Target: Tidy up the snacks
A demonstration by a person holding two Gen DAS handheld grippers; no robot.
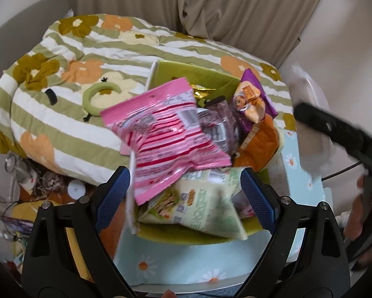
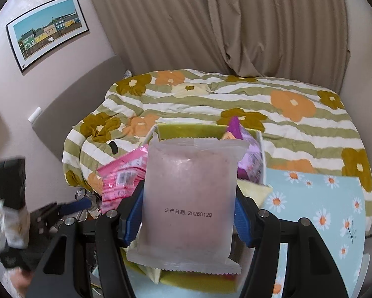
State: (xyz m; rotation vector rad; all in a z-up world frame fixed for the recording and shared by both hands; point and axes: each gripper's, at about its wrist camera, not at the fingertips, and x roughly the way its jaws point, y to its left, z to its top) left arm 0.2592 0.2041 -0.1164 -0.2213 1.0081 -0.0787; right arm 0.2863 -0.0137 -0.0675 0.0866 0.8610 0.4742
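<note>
A green box (image 1: 186, 70) full of snack packets stands on a daisy-print table (image 1: 176, 263). On top lie a pink striped packet (image 1: 166, 136), a pale green packet (image 1: 205, 206), a purple packet (image 1: 253, 96) and an orange one (image 1: 260, 144). My left gripper (image 1: 186, 193) is open and empty, hovering over the box's near side. My right gripper (image 2: 188, 213) is shut on a frosted pink packet (image 2: 188, 198) with a printed date, held upright above the box (image 2: 186, 129). The right gripper also shows blurred at the right edge of the left wrist view (image 1: 335, 129).
A bed with a green-striped flower quilt (image 2: 235, 99) lies right behind the table. Beige curtains (image 2: 210, 24) hang beyond it. Cluttered small items (image 1: 37, 178) sit to the left of the table. A framed picture (image 2: 47, 29) hangs on the left wall.
</note>
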